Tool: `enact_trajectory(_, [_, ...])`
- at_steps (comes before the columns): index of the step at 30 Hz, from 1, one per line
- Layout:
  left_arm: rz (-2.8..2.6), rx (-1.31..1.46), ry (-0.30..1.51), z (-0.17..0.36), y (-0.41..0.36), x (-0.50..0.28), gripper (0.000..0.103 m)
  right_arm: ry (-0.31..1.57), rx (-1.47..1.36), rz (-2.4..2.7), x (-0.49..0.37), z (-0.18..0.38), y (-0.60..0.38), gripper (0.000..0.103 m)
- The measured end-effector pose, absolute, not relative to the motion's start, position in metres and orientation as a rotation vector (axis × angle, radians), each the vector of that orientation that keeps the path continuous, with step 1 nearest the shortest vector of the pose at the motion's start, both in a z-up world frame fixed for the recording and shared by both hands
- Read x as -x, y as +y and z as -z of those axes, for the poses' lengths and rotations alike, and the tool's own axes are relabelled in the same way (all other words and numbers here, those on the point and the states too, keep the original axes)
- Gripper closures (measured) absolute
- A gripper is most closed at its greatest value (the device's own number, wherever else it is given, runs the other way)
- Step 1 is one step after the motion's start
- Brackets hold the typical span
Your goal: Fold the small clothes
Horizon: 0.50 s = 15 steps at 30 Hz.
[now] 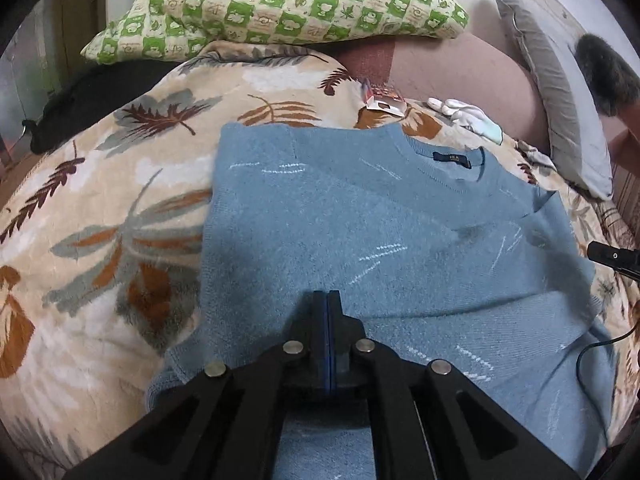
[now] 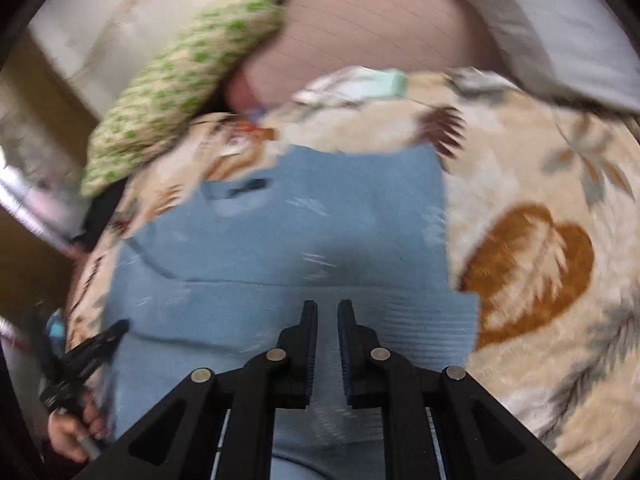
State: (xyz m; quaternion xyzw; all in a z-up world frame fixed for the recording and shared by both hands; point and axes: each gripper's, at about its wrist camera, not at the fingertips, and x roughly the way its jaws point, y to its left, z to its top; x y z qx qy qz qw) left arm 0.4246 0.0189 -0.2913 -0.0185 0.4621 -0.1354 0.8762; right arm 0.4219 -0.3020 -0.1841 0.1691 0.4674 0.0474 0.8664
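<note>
Blue knit: a sweater [image 1: 360, 232] is being shown spread flat on the bed, neck opening and dark label [image 1: 453, 159] turned toward the pillows; a fold line is being seen across its lower part, with a layer lying over the body.
Bedding: a cream blanket [image 1: 100, 208] printed with brown and grey leaves is being used as the surface under the sweater.
Left gripper [image 1: 327, 300]: its jaws are being held fully closed, blue pads pressed together, low over the sweater's lower middle; whether cloth is being pinched cannot be told.
Right gripper [image 2: 327, 312]: its jaws are being held apart with a narrow gap, nothing between them, above the sweater's near edge; this view is being blurred by motion.
Pillows: a green-and-cream checked pillow [image 1: 280, 4] is being seen beyond the blanket, a grey pillow [image 1: 560, 92] at the right.
Small items: a white and mint cloth [image 1: 472, 116] and a small packet [image 1: 384, 98] are lying just past the collar.
</note>
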Motion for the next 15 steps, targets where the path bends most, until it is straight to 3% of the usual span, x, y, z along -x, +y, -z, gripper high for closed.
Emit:
enact_trajectory(1, [0.287, 0.061, 0.967, 0.292, 0.023, -0.425, 0.102, 0.979, -0.331, -0.145, -0.426, 0.179, -0.293, 0.089])
enact_trajectory(3, [0.296, 0.107, 0.969, 0.290, 0.029, -0.426, 0.101, 0.988, -0.300, -0.250, -0.436, 0.173, -0.270, 0.077])
enact_trajectory(5, [0.299, 0.152, 0.959, 0.288, 0.035, -0.425, 0.101, 1.000, -0.297, -0.338, -0.448, 0.175, -0.245, 0.027])
enact_trajectory(6, [0.301, 0.165, 0.952, 0.287, 0.036, -0.425, 0.101, 0.995, -0.308, -0.384, -0.453, 0.175, -0.233, 0.021])
enact_trajectory(10, [0.296, 0.178, 0.945, 0.286, 0.042, -0.424, 0.101, 0.972, -0.271, -0.450, -0.464, 0.173, -0.196, 0.021])
enact_trajectory(15, [0.313, 0.168, 0.935, 0.282, 0.042, -0.422, 0.101, 1.088, -0.080, -0.482, -0.492, 0.187, -0.154, 0.022])
